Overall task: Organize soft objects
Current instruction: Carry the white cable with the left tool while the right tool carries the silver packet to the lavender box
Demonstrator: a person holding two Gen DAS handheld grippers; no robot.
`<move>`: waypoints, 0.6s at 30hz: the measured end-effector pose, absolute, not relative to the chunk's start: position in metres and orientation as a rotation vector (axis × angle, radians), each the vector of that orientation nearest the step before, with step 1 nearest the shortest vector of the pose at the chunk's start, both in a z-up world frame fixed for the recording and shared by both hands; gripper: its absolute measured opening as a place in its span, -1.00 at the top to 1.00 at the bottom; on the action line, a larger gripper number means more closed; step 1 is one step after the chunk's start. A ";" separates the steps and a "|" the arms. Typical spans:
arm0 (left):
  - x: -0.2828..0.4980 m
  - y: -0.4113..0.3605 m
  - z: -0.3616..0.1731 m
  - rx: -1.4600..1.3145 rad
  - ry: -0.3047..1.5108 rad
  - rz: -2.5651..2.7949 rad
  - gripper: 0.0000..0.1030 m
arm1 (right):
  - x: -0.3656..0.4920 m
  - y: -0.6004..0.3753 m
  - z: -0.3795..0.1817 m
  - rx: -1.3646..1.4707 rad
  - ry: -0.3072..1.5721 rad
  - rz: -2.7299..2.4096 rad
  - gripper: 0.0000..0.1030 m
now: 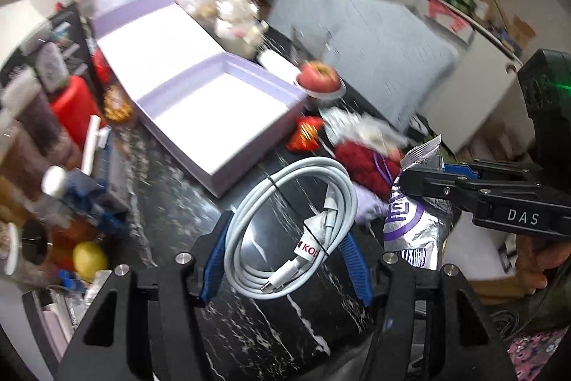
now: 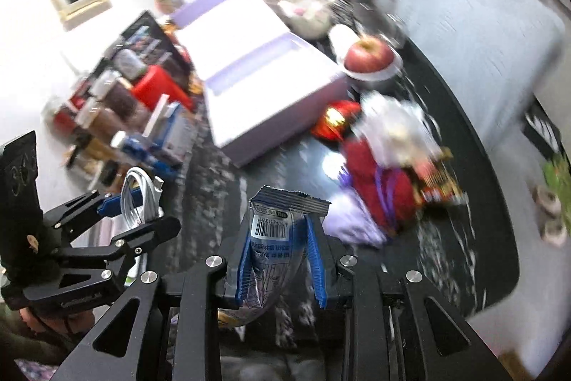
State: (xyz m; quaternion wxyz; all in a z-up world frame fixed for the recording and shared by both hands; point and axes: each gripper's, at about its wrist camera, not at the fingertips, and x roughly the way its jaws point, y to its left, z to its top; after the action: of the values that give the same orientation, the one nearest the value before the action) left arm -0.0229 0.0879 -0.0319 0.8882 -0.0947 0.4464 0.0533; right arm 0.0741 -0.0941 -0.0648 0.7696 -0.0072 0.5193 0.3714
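My left gripper is shut on a coiled white cable, which hangs between the blue pads above the black marble table. To its right, my right gripper is shut on a silver foil snack packet. In the right wrist view the foil packet stands upright in my right gripper. At the left of that view my left gripper holds the cable. An open lavender box lies ahead, its white inside bare.
A red woolly item and a red-gold pouch lie right of the box. An apple on a small dish sits behind them. Jars and a red tub crowd the left edge. A grey cushion lies beyond the table.
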 end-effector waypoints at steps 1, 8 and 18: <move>-0.023 0.091 -0.026 -0.201 0.910 0.121 -0.12 | 0.075 -0.090 -0.059 -0.023 1.113 0.826 0.47; -0.010 0.114 0.016 -0.213 0.797 0.217 -0.12 | 0.092 -0.053 -0.010 -0.071 0.995 0.975 0.47; 0.031 0.156 0.059 -0.244 0.687 0.315 -0.12 | 0.138 -0.003 0.057 -0.127 0.837 1.126 0.47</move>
State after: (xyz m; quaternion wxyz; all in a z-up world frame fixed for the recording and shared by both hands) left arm 0.0313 0.1557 0.0592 0.9222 -0.1188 0.3346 0.1533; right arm 0.1375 -0.0027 0.0569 0.7620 -0.0586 0.3847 0.5176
